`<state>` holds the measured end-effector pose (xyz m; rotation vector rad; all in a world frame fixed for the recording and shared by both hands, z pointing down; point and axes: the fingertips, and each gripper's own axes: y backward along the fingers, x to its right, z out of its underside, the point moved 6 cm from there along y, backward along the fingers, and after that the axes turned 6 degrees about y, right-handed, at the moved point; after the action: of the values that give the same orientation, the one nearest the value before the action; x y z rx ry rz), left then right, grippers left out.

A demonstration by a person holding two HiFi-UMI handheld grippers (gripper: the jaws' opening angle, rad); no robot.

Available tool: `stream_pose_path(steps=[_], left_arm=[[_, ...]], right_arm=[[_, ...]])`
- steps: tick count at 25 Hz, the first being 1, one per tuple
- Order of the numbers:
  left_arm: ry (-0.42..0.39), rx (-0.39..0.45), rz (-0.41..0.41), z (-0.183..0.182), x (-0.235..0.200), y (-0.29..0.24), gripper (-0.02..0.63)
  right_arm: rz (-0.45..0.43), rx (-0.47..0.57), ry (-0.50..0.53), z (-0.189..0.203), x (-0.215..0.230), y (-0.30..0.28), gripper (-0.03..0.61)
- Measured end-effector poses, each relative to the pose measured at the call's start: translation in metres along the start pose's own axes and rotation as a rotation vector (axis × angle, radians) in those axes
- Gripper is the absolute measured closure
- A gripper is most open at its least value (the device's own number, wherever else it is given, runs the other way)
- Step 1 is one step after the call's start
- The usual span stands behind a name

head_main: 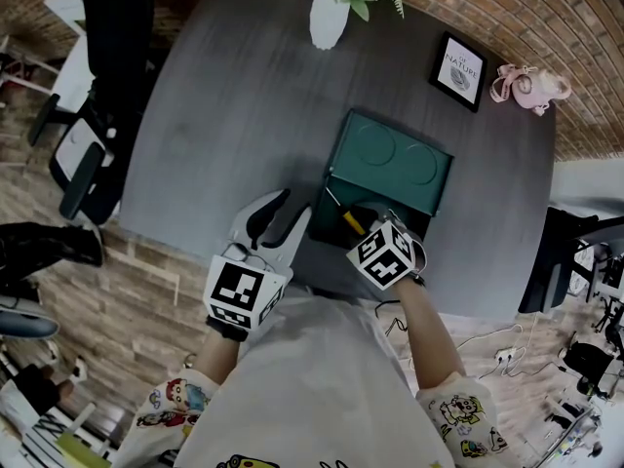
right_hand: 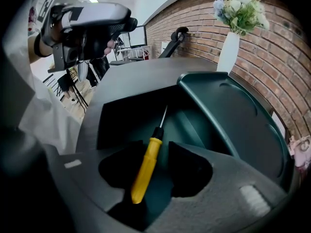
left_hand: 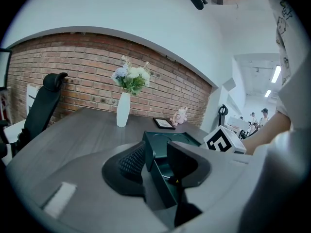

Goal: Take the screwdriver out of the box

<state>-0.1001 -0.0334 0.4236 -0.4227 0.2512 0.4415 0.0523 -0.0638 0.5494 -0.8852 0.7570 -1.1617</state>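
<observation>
A dark green box (head_main: pixel 336 188) stands open on the grey round table (head_main: pixel 224 115), its lid (head_main: pixel 395 159) laid back to the far side. Inside lies a screwdriver (right_hand: pixel 146 166) with a yellow handle and a thin metal shaft; its handle (head_main: pixel 349 219) also shows from the head view. My right gripper (right_hand: pixel 154 155) reaches down into the box, jaws apart on either side of the handle, with a gap on the right side. My left gripper (left_hand: pixel 155 160) is at the box's near left corner (left_hand: pixel 154 169), one jaw outside and one inside, closed on the wall.
A white vase of flowers (head_main: pixel 330 13) stands at the table's far edge, a framed picture (head_main: pixel 458 69) and a pink figure (head_main: pixel 526 84) at the far right. A black office chair (head_main: pixel 97 115) is left of the table. Cables lie on the floor at the right.
</observation>
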Motion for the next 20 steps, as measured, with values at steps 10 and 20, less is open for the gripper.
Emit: stream_pose_path(steps=[10,20], left_arm=[[0.006,0.006,-0.007,-0.0014,-0.0041,0.0027,0.480],[0.002,0.014,-0.021,-0.0038,-0.0091,0.0081,0.485]], right_arm=[[0.024,0.006,-0.013,-0.0009,0.0004,0.0004,0.463],[0.032,0.014,-0.141,0.0042,0.0090,0.0035,0.502]])
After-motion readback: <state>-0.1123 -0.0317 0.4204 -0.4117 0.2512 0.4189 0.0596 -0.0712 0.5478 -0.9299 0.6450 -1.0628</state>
